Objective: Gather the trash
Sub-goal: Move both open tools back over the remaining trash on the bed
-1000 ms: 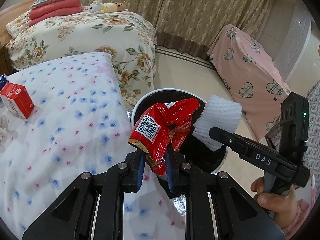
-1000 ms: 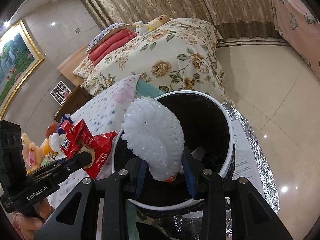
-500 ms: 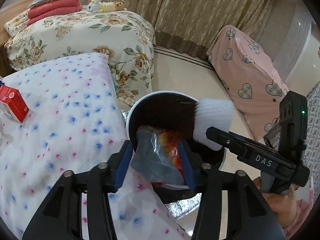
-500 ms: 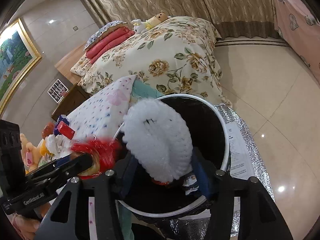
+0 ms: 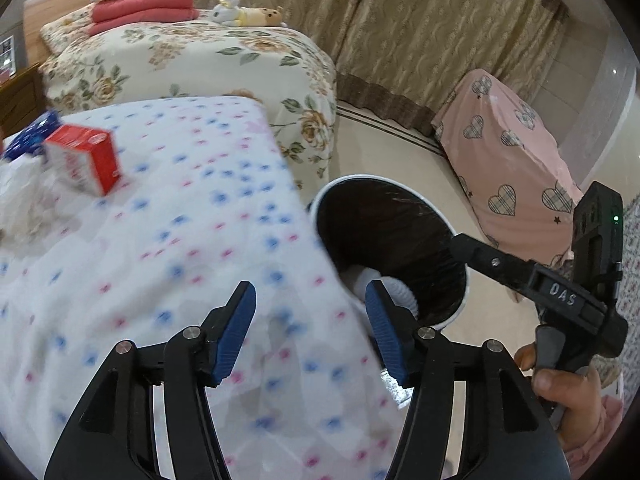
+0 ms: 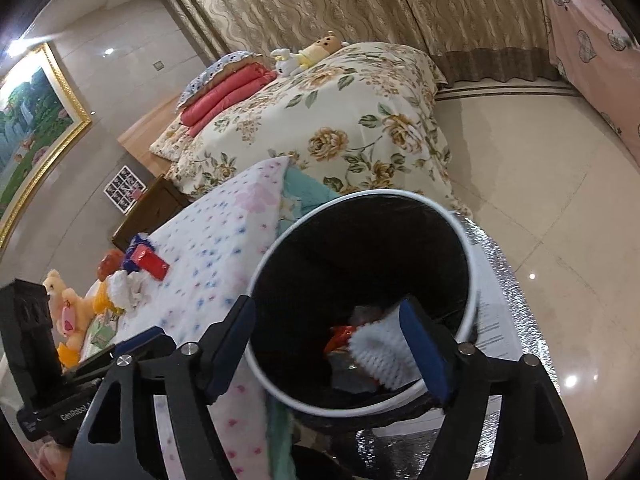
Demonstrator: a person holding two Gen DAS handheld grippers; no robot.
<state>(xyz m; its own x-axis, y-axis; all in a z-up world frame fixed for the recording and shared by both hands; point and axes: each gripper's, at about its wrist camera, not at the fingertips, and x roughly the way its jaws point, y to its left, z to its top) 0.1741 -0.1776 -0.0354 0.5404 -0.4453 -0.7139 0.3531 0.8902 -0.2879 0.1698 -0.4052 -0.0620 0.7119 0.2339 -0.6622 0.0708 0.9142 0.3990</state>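
Both my grippers have just been opening and nothing is between their pads. My left gripper (image 5: 310, 330) stands apart over the edge of the dotted bedspread (image 5: 168, 240), just beside the bin (image 5: 460, 308). My right gripper (image 6: 326, 346) gapes wide over the bin's (image 6: 474, 300) near rim. The white foam net (image 6: 380, 350) lies inside the bin, beside my right pad, perhaps brushing it. The red wrapper (image 6: 340, 334) sits next to it. A red box (image 5: 82, 158) rests well back on the bedspread.
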